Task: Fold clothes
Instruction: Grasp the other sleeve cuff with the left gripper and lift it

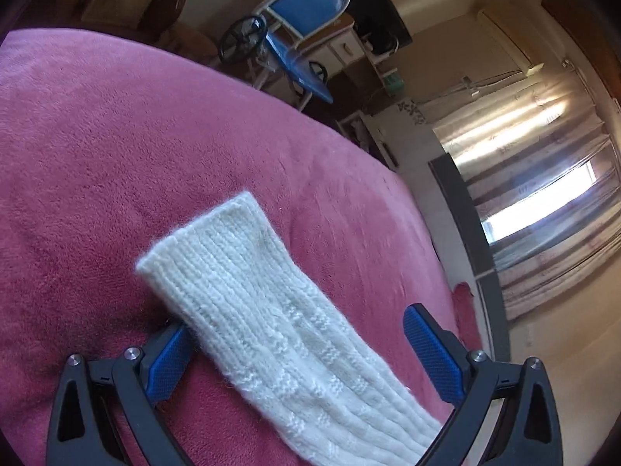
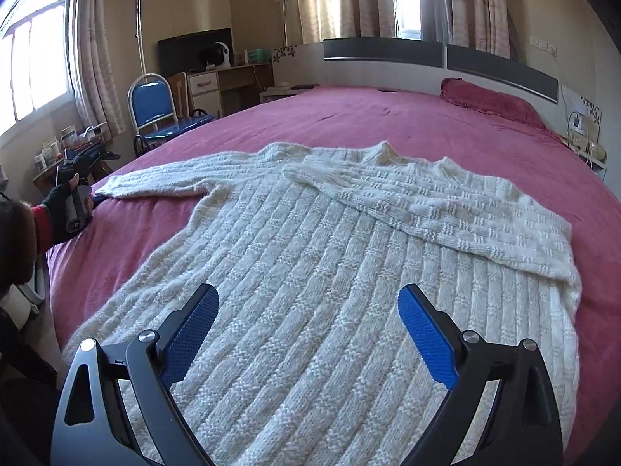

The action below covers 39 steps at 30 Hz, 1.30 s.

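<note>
White knit sweater (image 2: 310,256) lies flat on the pink bed (image 2: 407,124), collar toward the headboard. One sleeve (image 2: 419,209) already folded across the chest; the other sleeve (image 1: 248,303) stretched out to the bed's left edge, not yet folded.

L gripper (image 1: 295,345) released, jaws wide, straddling that sleeve near the cuff; one blue pad (image 1: 170,353) touching the sleeve edge, other pad apart from it. In the right wrist view a gloved hand (image 2: 62,209) holds this tool at the cuff end. R gripper (image 2: 308,334) also released, nothing between its pads, hovering over the lower body of the sweater.

Step in hand, my read: grab the loose sleeve and fold it in over the chest.

How to do it well:
- get lower pad under the knit, upper pad on top, close on both layers just behind the cuff, not on the fuzz only
- lift just clear of the bed, carry across so it lands over the folded sleeve, roughly mirrored
- R gripper prob. best pressing the body down so the sweater doesn't drag
- knit is stretchy, don't pull hard
</note>
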Motion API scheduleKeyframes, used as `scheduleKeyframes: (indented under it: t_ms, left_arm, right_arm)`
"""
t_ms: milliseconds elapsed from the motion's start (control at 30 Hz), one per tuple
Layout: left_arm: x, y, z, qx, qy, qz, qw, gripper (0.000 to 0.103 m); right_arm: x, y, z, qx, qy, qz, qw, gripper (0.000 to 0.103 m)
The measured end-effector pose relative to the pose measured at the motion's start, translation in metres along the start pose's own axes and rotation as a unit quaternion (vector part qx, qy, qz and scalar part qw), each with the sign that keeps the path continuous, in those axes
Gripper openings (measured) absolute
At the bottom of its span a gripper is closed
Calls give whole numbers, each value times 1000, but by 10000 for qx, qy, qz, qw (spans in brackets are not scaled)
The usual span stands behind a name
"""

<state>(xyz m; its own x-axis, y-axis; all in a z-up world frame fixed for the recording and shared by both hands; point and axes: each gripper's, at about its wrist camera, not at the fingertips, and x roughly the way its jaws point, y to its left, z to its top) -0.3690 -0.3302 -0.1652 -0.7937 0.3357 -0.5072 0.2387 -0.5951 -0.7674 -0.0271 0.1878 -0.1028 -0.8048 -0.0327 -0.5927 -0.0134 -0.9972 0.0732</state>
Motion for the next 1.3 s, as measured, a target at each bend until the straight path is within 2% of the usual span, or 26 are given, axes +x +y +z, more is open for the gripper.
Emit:
scheduleKeyframes:
  t_ms: [100, 133, 167, 200, 267, 333, 433, 533, 633, 767, 833, 1000, 1067, 1167, 1267, 1300]
  left_arm:
    - [2, 5, -1, -32, 44, 169, 9998, 98]
    - [4, 9, -1, -104, 118, 280, 9995, 76]
    - [5, 14, 0, -176, 192, 391, 9989, 3]
    - [6, 18, 0, -243, 257, 463, 9983, 8]
    - [4, 24, -3, -260, 318, 361, 9985, 5]
    - [4, 8, -6, 278, 393, 627, 9969, 4]
    - [-8, -14, -8, 591, 229, 720, 9954, 4]
    - [-23, -51, -13, 932, 183, 420, 9946, 4]
    - [-41, -114, -33, 1673, 245, -9, 9856, 4]
    - [-61, -208, -79, 2506, 446, -768, 9640, 4]
    - [-60, -264, -114, 2740, 715, -1261, 9507, 4]
    - [-61, -359, -220, 3421, 1112, -1931, 9128, 4]
    - [-55, -384, -274, 3518, 1276, -2061, 9041, 4]
    - [-40, -407, -357, 3789, 1518, -2020, 8903, 4]
    - [-17, -411, -436, 4188, 1939, -1828, 8681, 4]
    - [-14, -411, -453, 4338, 2010, -1761, 8605, 4]
  right_arm:
    - [-1, -4, 1, 64, -37, 35, 10000, 96]
    - [-1, -5, 1, 102, -34, 39, 9999, 96]
    - [-1, -7, 1, 139, -30, 43, 9999, 96]
    - [-1, -9, 1, 177, -27, 46, 9998, 96]
    - [-2, -12, 1, 230, -43, 47, 9997, 96]
    - [-3, -14, 1, 265, -78, 42, 9996, 96]
    - [-6, -20, 1, 361, -101, 11, 9993, 96]
    - [-9, -25, 2, 467, -168, 29, 9988, 96]
    - [-12, -28, 3, 521, -199, 33, 9984, 96]
    - [-18, -39, 2, 707, -249, -25, 9972, 96]
    - [-24, -46, 2, 839, -332, -87, 9959, 96]
    - [-51, -81, -2, 1476, -775, -419, 9851, 96]
    - [-63, -101, -7, 1858, -924, -514, 9769, 96]
    - [-79, -127, -16, 2362, -1130, -648, 9630, 96]
    - [-94, -152, -27, 2910, -1330, -768, 9443, 96]
    - [-96, -158, -28, 2998, -1344, -797, 9411, 96]
